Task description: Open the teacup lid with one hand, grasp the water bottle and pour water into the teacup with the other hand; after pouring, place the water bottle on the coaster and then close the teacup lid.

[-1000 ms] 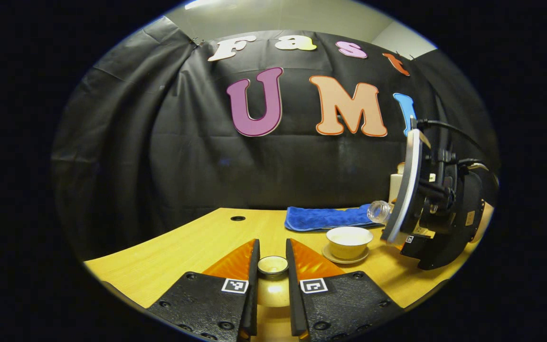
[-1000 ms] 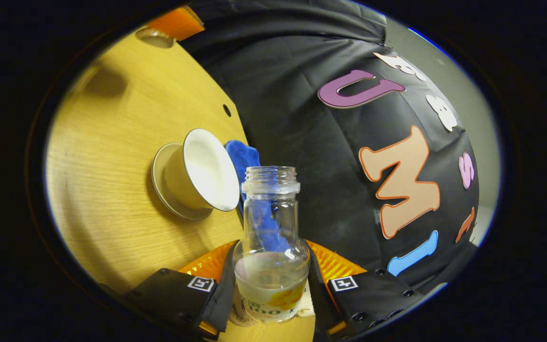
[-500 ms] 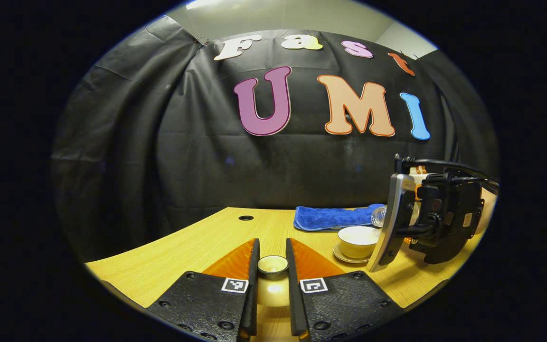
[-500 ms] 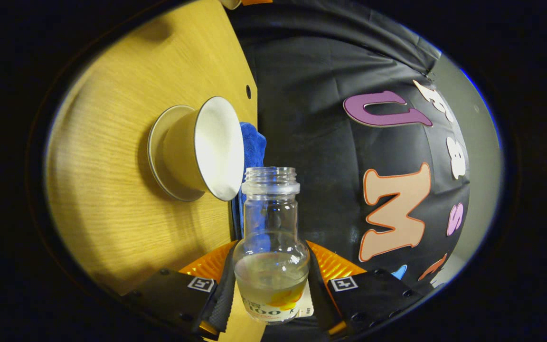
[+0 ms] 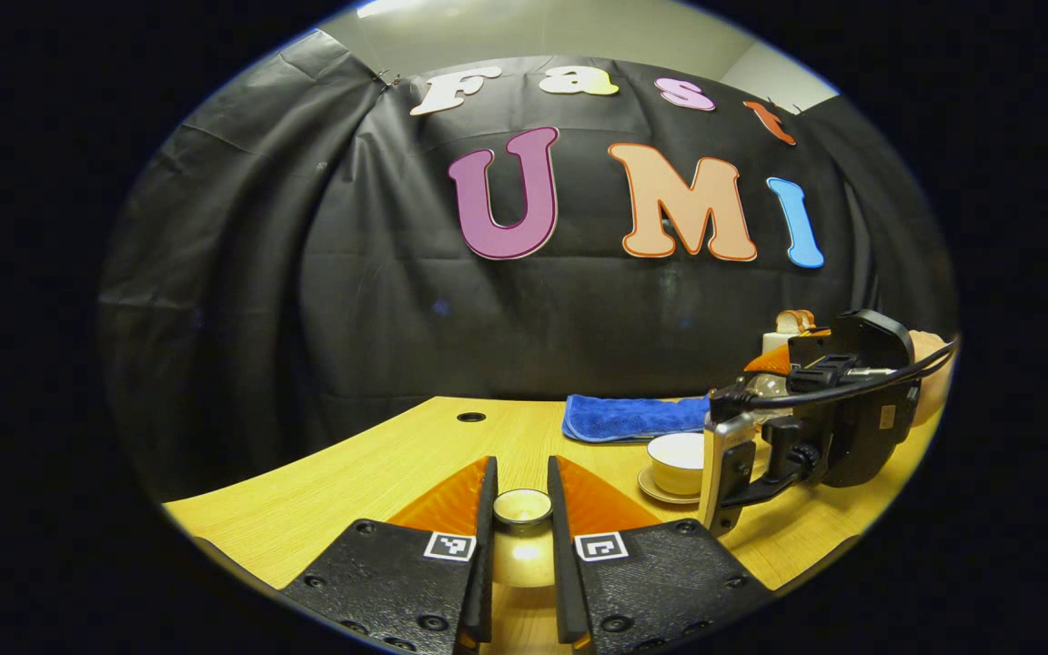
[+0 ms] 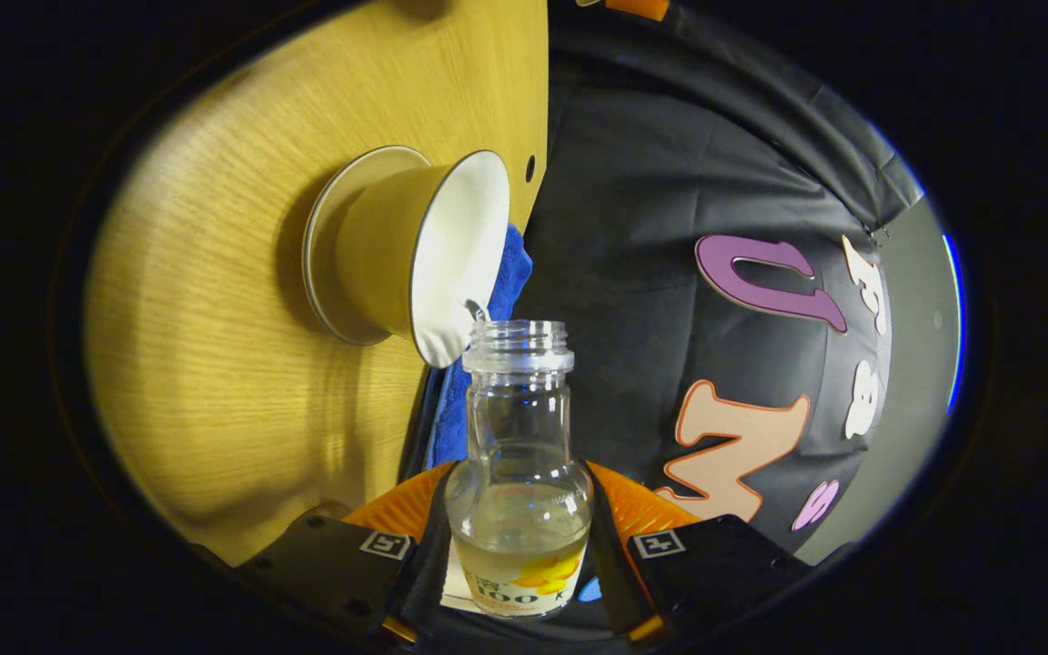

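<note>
A clear glass water bottle (image 6: 520, 473) with a threaded, uncapped neck and a printed paper label is clamped at its rounded base between the two fingers of the right gripper (image 6: 520, 546), both fingers being pressed against the glass. The bottle is tipped hard over on its side, so that the wood-grain table (image 6: 215, 318) is seen standing almost vertical in the right gripper view. A shallow pool of clear water is seen in the bottle's wide lower body. The bottle's mouth is held touching or just beside the rim of the teacup (image 6: 424, 250), a flared, cream-glazed ceramic bowl with a white interior, which is set on a round matching saucer (image 6: 328, 236). A small glint of water is seen at the cup's rim by the bottle's mouth. A plush blue cloth (image 6: 488, 318) is laid on the table just behind the cup.

In the left gripper view, the teacup lid (image 5: 522, 509), a small cream ceramic dome with a ringed knob, is gripped between the closed fingers of the left gripper (image 5: 521, 528), held above the table and well apart from the teacup (image 5: 679, 458). The right gripper's dark housing (image 5: 815, 428) is seen leaning over the cup, partly hiding it, with the folded blue cloth (image 5: 633, 418) lying flat behind.
</note>
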The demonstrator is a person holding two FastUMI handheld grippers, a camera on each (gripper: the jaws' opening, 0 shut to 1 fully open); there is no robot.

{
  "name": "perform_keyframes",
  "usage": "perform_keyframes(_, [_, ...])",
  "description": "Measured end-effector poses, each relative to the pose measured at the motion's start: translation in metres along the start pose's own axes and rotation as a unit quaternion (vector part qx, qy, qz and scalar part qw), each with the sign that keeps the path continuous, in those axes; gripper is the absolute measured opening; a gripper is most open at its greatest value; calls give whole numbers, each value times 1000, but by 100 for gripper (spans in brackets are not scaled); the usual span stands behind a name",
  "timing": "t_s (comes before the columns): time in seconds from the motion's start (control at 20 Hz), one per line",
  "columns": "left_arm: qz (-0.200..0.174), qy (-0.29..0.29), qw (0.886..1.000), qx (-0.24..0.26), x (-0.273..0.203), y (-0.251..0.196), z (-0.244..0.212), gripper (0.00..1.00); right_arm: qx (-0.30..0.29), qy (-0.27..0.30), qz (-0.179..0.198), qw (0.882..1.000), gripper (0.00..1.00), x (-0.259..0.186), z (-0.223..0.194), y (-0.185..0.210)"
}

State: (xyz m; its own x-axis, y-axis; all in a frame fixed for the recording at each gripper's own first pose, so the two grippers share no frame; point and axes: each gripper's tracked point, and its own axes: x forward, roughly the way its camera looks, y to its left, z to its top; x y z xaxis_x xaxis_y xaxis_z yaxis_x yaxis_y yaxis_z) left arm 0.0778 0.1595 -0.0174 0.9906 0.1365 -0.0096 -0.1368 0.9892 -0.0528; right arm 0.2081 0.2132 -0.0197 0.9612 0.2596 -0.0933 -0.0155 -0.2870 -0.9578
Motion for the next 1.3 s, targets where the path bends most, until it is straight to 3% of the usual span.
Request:
perform_keyframes(0.9, [-2, 0, 1000, -1, 0, -1, 0, 25, -166, -44, -30, 985, 74, 3, 15, -28])
perform_keyframes(1.3, [-2, 1, 1000, -1, 0, -1, 0, 25, -201, -56, -35, 977, 72, 4, 20, -35])
